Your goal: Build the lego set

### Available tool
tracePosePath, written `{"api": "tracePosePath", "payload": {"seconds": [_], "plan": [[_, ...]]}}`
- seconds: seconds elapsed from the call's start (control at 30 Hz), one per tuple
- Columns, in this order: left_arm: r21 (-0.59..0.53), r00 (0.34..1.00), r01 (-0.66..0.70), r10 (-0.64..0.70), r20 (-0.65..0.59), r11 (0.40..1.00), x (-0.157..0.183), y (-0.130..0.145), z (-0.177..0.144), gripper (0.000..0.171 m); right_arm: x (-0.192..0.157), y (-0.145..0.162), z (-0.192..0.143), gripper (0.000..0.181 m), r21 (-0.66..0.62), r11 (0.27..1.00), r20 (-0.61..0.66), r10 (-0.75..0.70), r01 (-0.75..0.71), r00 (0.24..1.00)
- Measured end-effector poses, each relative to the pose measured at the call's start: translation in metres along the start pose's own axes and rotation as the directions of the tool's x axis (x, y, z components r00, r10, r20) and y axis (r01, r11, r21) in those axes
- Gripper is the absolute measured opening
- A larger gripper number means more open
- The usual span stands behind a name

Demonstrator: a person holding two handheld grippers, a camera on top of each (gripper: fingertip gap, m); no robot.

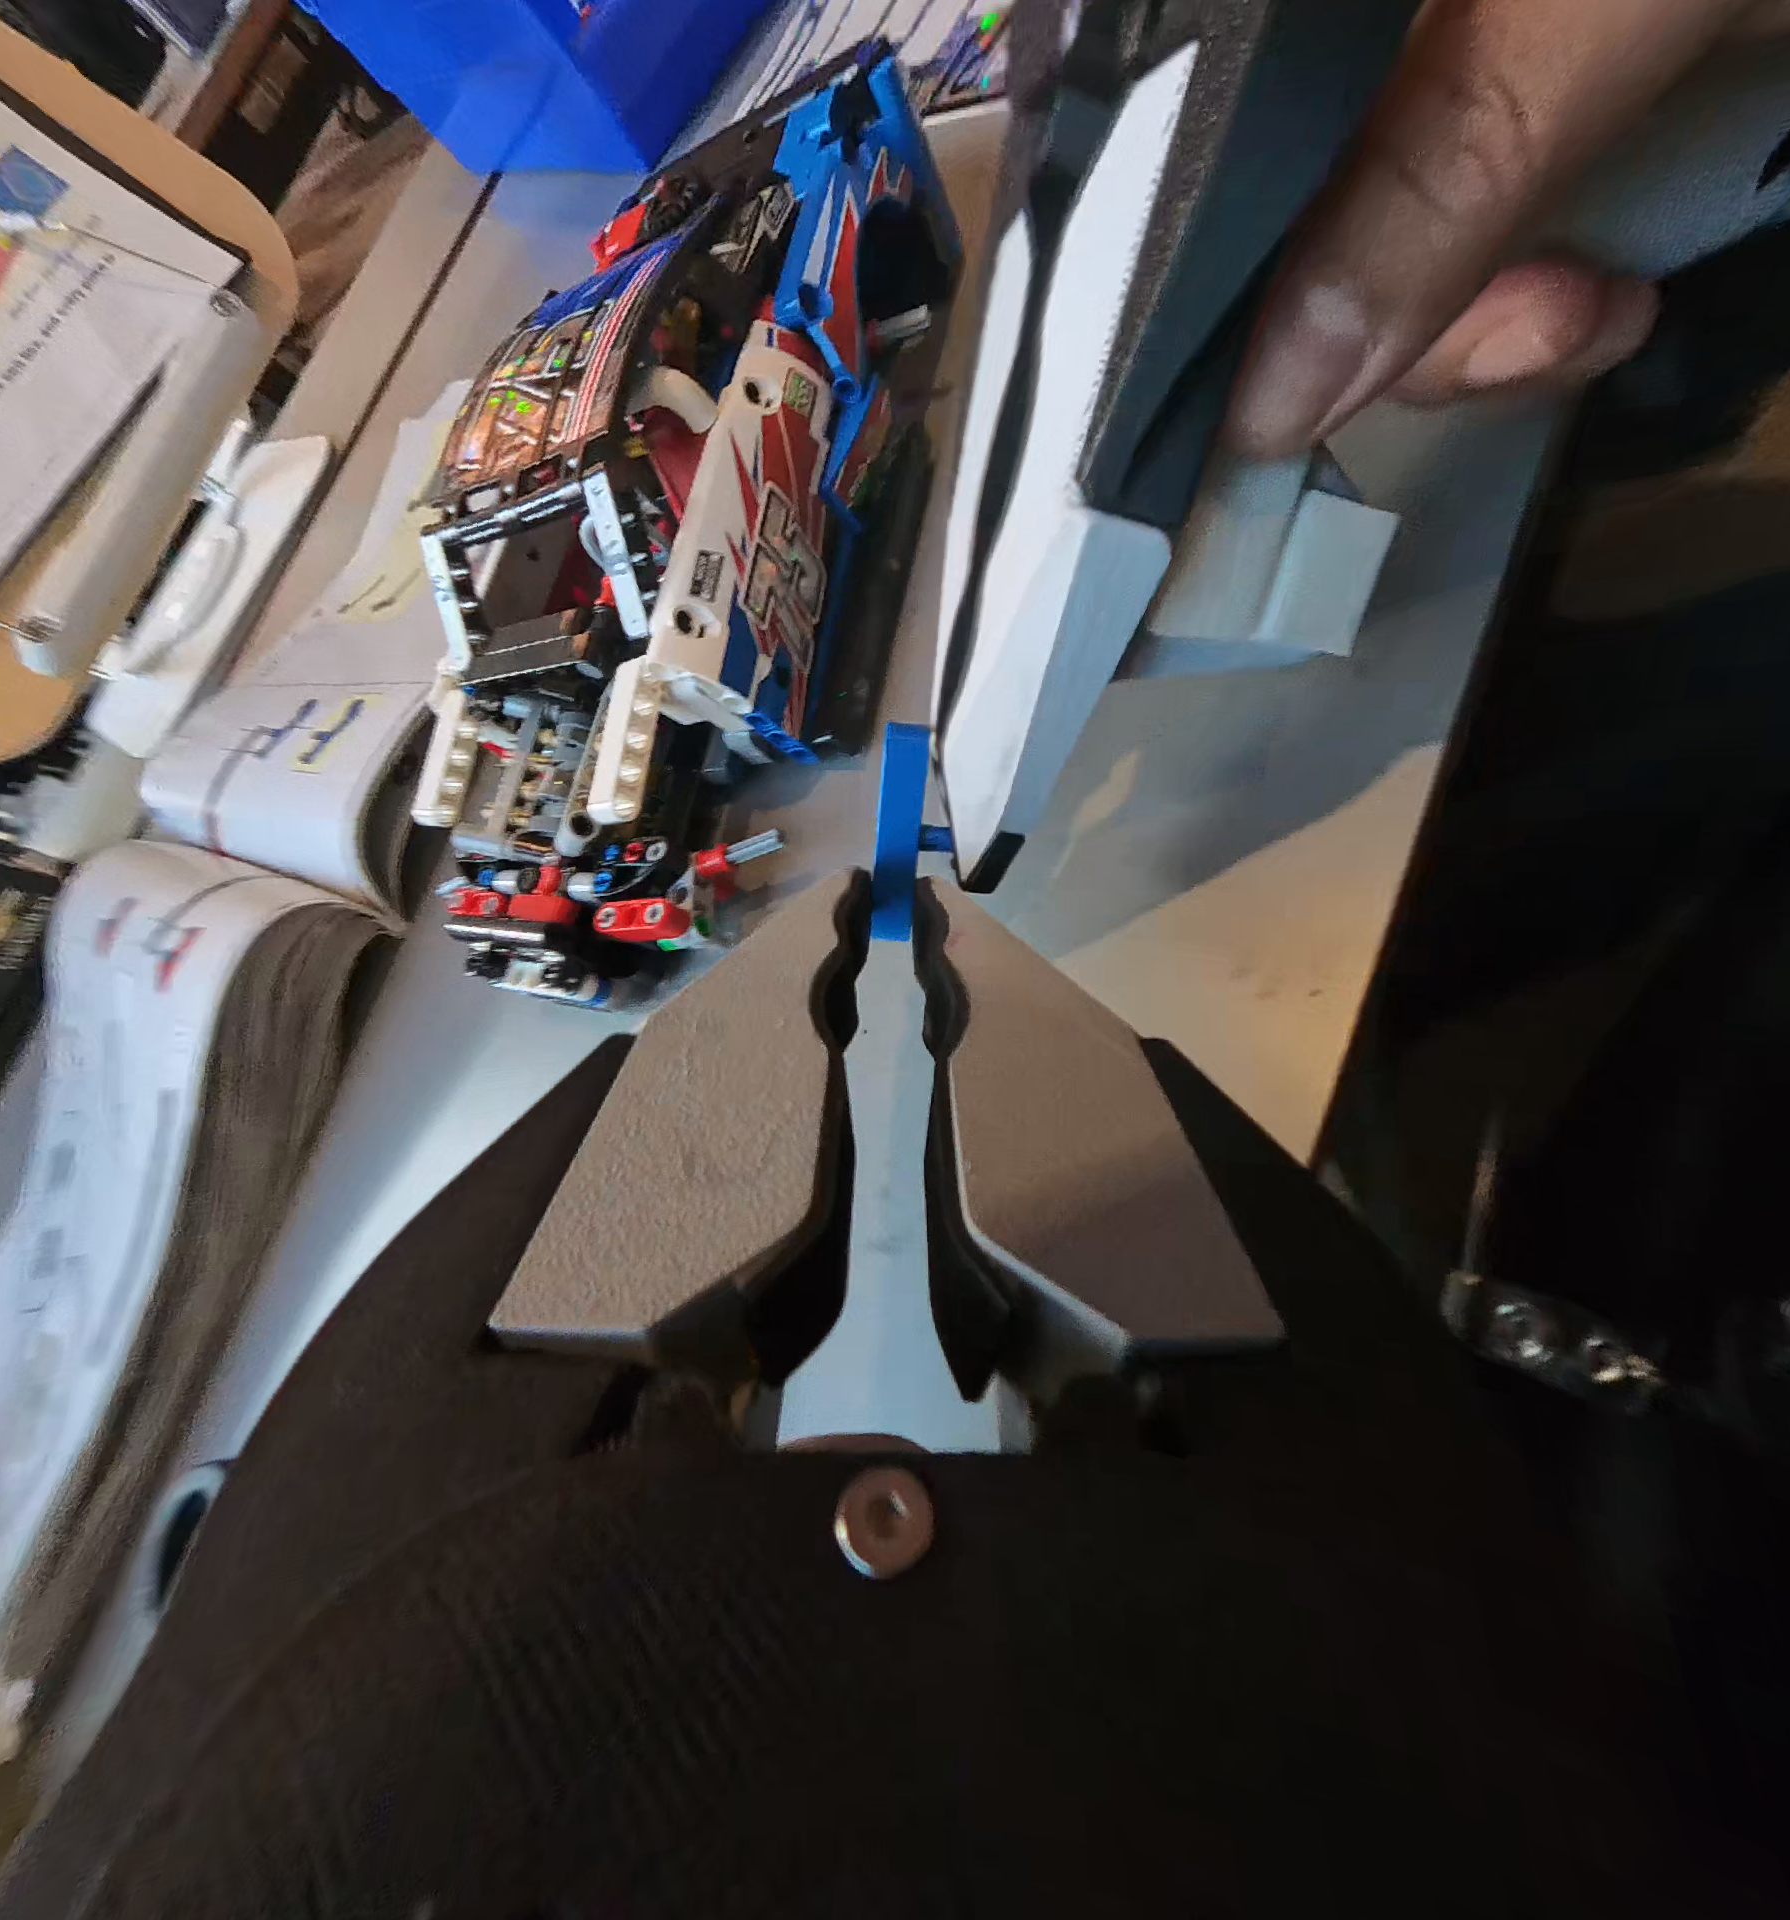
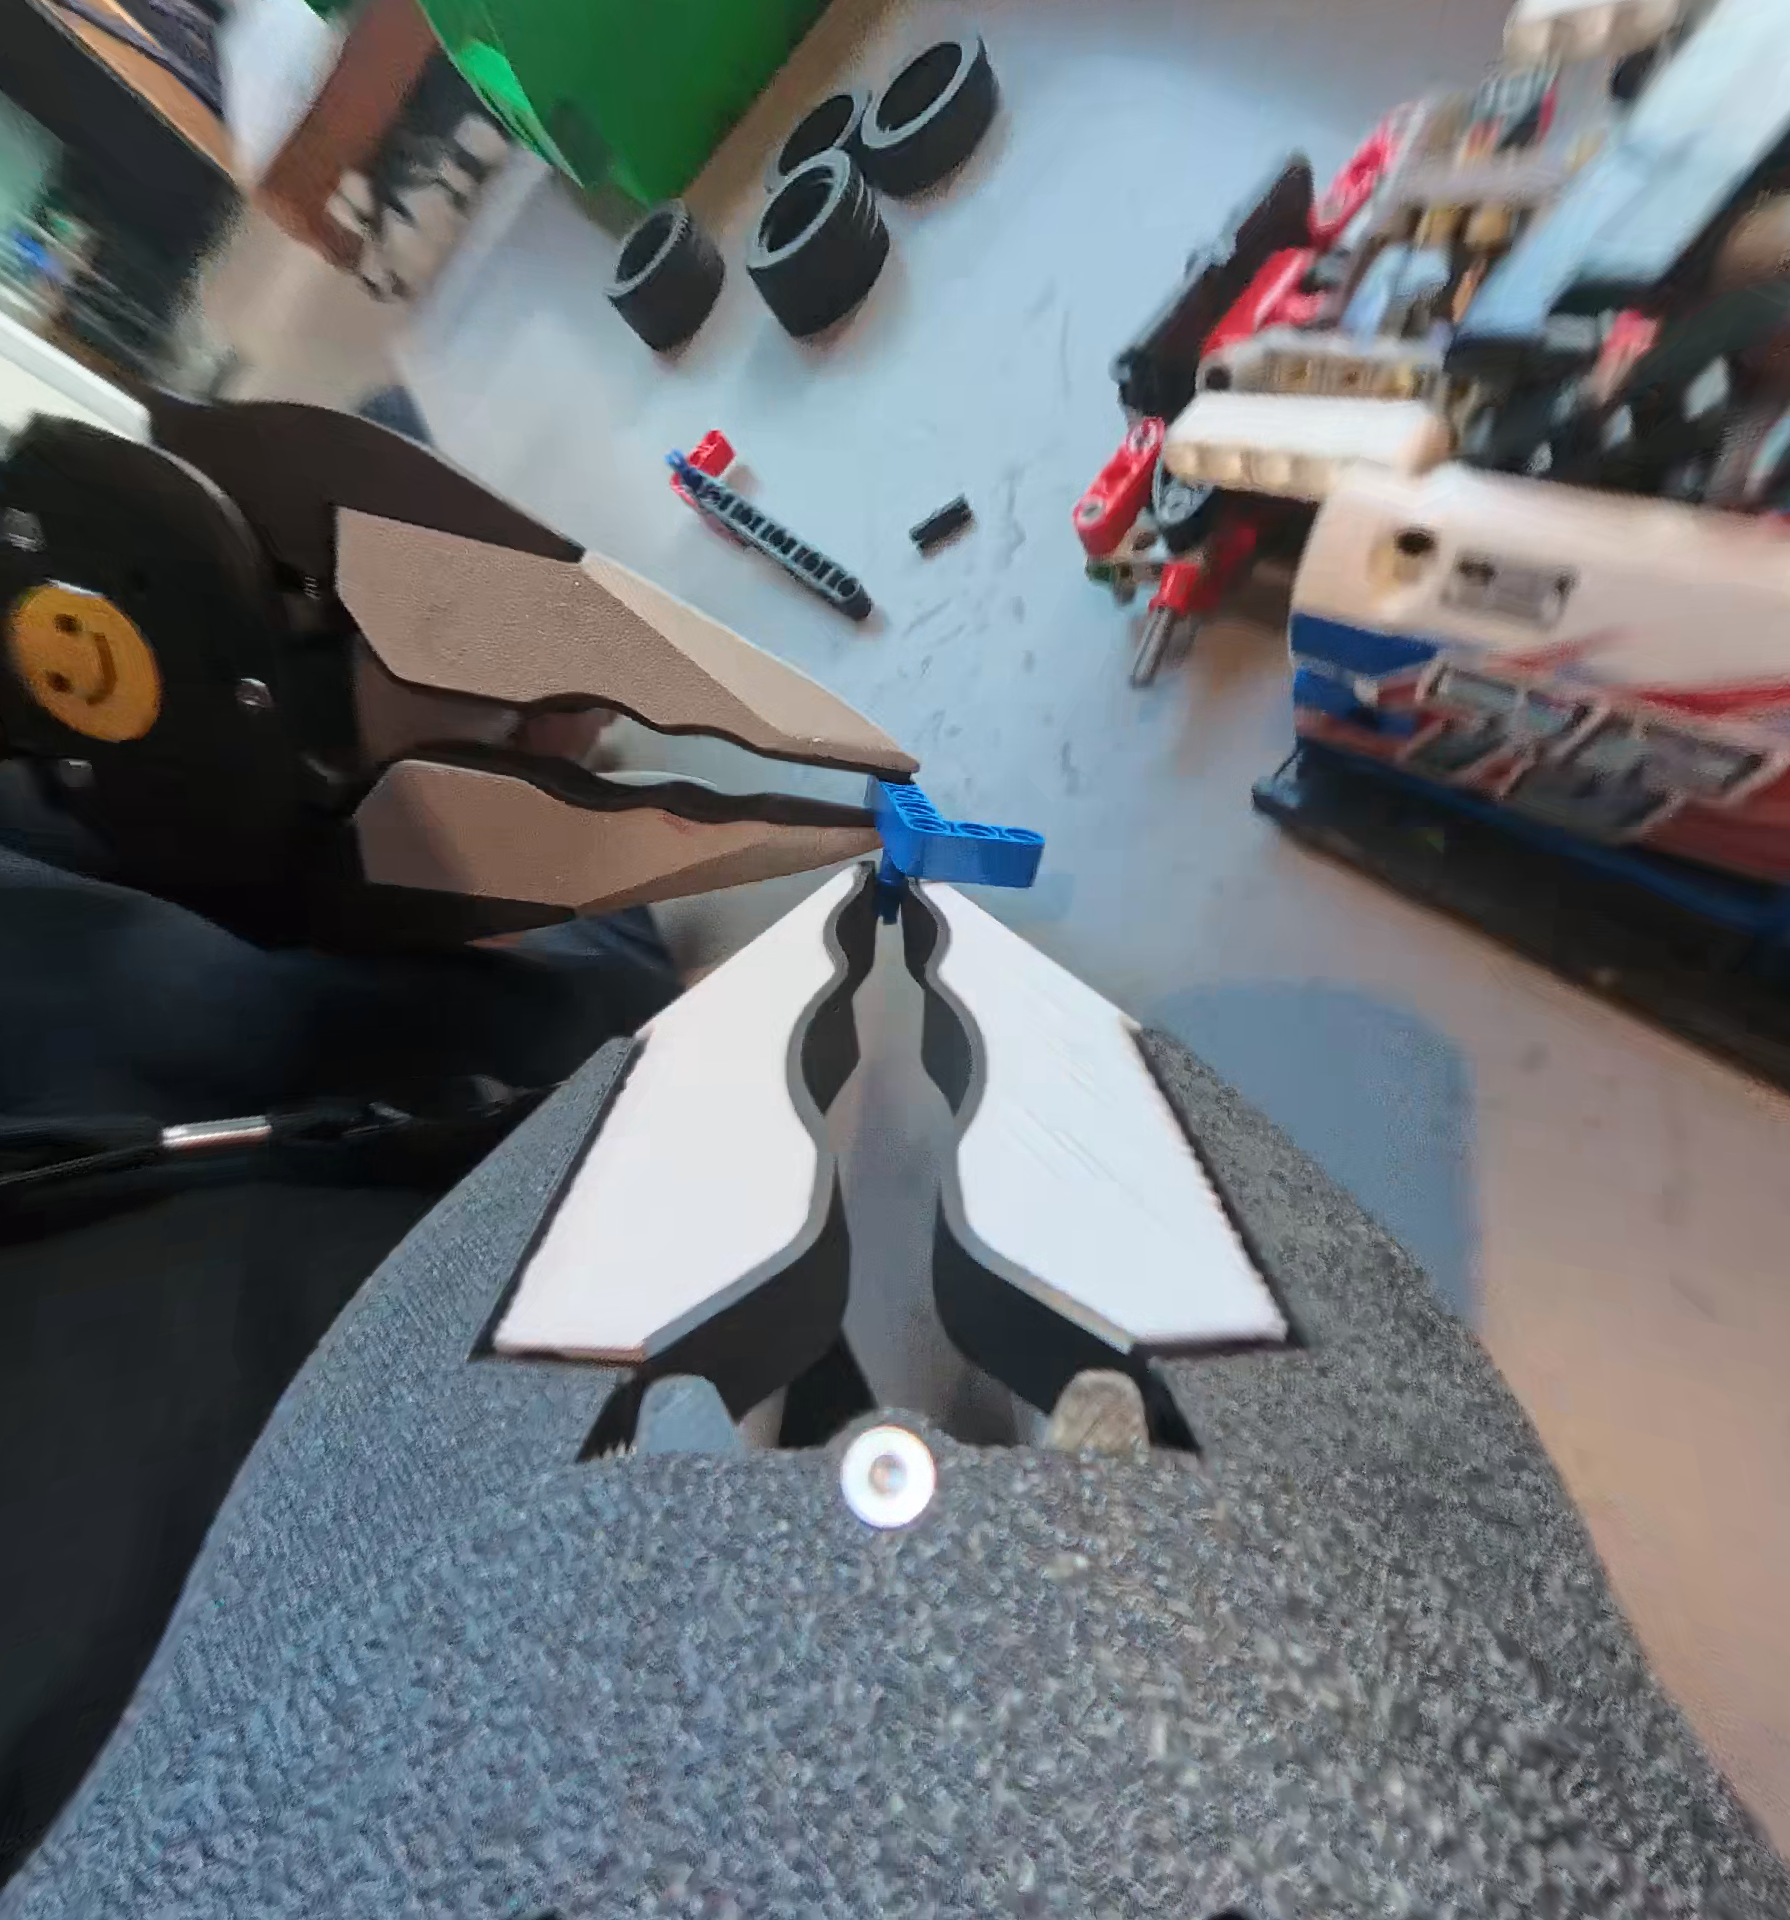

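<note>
My left gripper (image 1: 889, 896), with brown fingers, is shut on one end of a short blue lego beam (image 1: 896, 790) and holds it above the table. My right gripper (image 2: 886, 881), with white fingers, is shut on a small blue pin (image 2: 886, 898) that meets the underside of the beam (image 2: 964, 840). In the left wrist view the right gripper (image 1: 979, 860) comes in from the upper right with the pin (image 1: 935, 834) against the beam's side. The part-built red, white and blue lego car (image 1: 662, 520) lies on the table behind, also in the right wrist view (image 2: 1493, 623).
Several black tyres (image 2: 818, 239) lie at the far side of the table. A long black beam with red and blue parts (image 2: 782, 542) and a small black piece (image 2: 941, 522) lie loose. An open instruction book (image 1: 278, 748) lies left of the car. A hand (image 1: 1473, 260) holds the right gripper. My left and right fingertips are right by each other.
</note>
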State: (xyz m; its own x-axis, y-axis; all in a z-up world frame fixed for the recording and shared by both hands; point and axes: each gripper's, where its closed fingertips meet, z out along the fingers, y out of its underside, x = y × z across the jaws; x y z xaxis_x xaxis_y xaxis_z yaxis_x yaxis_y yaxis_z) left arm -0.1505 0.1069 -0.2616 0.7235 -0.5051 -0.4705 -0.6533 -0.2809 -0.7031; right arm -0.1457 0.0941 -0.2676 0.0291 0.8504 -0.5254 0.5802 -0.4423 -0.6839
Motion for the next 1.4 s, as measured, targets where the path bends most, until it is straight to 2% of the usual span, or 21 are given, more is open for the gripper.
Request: {"api": "tracePosePath", "payload": {"seconds": [0.07,0.1,0.13,0.17,0.23,0.27,0.37,0.43,0.5,0.53,0.6,0.67,0.83,1.0,1.1,1.2,1.27,1.33,1.4], "plan": [[0.041,0.984,0.159,-0.154,-0.093,0.986,0.005,-0.006,-0.001,0.005,-0.003,0.003,-0.006,0.004,0.020,0.997,0.075,0.067,-0.069,0.995],[0.048,0.959,0.251,-0.242,-0.146,0.967,0.005,-0.010,-0.002,0.005,-0.004,0.001,-0.009,0.004,0.041,0.998,0.076,0.052,-0.055,0.996],[0.046,0.916,0.363,-0.347,-0.203,0.931,0.004,-0.013,-0.002,0.006,-0.003,-0.001,-0.011,0.004,0.064,0.998,0.027,-0.026,0.024,0.999],[0.050,0.869,0.451,-0.425,-0.253,0.891,0.002,-0.016,-0.002,0.006,-0.002,-0.005,-0.014,0.004,0.071,0.984,-0.077,-0.156,0.161,0.985],[0.066,0.818,0.535,-0.497,-0.290,0.842,-0.004,-0.020,-0.004,0.005,-0.003,-0.013,-0.017,0.005,0.015,0.917,-0.276,-0.380,0.399,0.883],[0.082,0.816,0.544,-0.504,-0.282,0.835,-0.007,-0.021,-0.005,0.005,-0.004,-0.017,-0.018,0.005,0.021,0.903,-0.303,-0.404,0.430,0.863],[0.117,0.814,0.555,-0.508,-0.282,0.824,-0.009,-0.026,-0.007,0.006,-0.008,-0.022,-0.022,0.005,0.134,0.922,-0.232,-0.326,0.362,0.916],[0.136,0.877,0.445,-0.400,-0.266,0.885,-0.004,-0.026,-0.008,0.006,-0.011,-0.019,-0.024,0.005,0.124,0.930,-0.177,-0.322,0.346,0.930],[0.059,0.897,0.366,-0.335,-0.289,0.929,0.007,-0.015,-0.005,0.011,-0.010,-0.013,-0.022,0.004,0.080,0.942,-0.127,-0.315,0.326,0.941],[0.046,0.903,0.338,-0.311,-0.296,0.940,0.010,-0.012,-0.004,0.013,-0.014,-0.013,-0.022,0.004,0.089,0.945,-0.095,-0.306,0.314,0.947],[0.052,0.924,0.292,-0.268,-0.273,0.955,0.009,-0.012,-0.003,0.008,-0.020,-0.015,-0.022,0.004,0.093,0.965,-0.015,-0.246,0.246,0.969],[0.061,0.940,0.265,-0.243,-0.238,0.962,0.005,-0.013,-0.004,0.008,-0.016,-0.014,-0.022,0.004,0.085,0.974,0.002,-0.210,0.209,0.978],[0.003,0.895,0.320,-0.301,-0.329,0.947,0.015,-0.005,-0.005,0.007,-0.016,-0.004,-0.016,0.005,0.074,0.990,0.076,-0.125,0.119,0.989],[-0.125,0.812,0.330,-0.349,-0.468,0.936,0.029,0.003,-0.006,0.007,-0.018,0.002,-0.026,0.008,0.028,0.967,0.078,-0.255,0.253,0.964],[-0.187,0.782,0.287,-0.342,-0.521,0.940,0.036,0.011,-0.006,0.007,-0.010,-0.001,-0.041,0.010,-0.041,0.894,-0.006,-0.446,0.446,0.895],[-0.212,0.747,0.286,-0.356,-0.561,0.934,0.037,0.012,-0.006,0.007,-0.004,-0.002,-0.041,0.019,-0.134,0.764,-0.050,-0.642,0.631,0.765],[-0.226,0.707,0.334,-0.402,-0.582,0.915,0.035,0.008,-0.005,0.007,0.000,0.001,-0.036,0.024,-0.201,0.693,-0.070,-0.715,0.692,0.696],[-0.249,0.637,0.414,-0.474,-0.608,0.876,0.034,0.003,-0.007,0.007,-0.008,-0.002,-0.032,0.024,-0.172,0.618,-0.094,-0.785,0.767,0.612],[-0.272,0.540,0.492,-0.535,-0.650,0.827,0.038,-0.003,-0.011,0.007,-0.004,-0.009,-0.033,0.026,-0.197,0.504,-0.171,-0.863,0.841,0.476]]}}
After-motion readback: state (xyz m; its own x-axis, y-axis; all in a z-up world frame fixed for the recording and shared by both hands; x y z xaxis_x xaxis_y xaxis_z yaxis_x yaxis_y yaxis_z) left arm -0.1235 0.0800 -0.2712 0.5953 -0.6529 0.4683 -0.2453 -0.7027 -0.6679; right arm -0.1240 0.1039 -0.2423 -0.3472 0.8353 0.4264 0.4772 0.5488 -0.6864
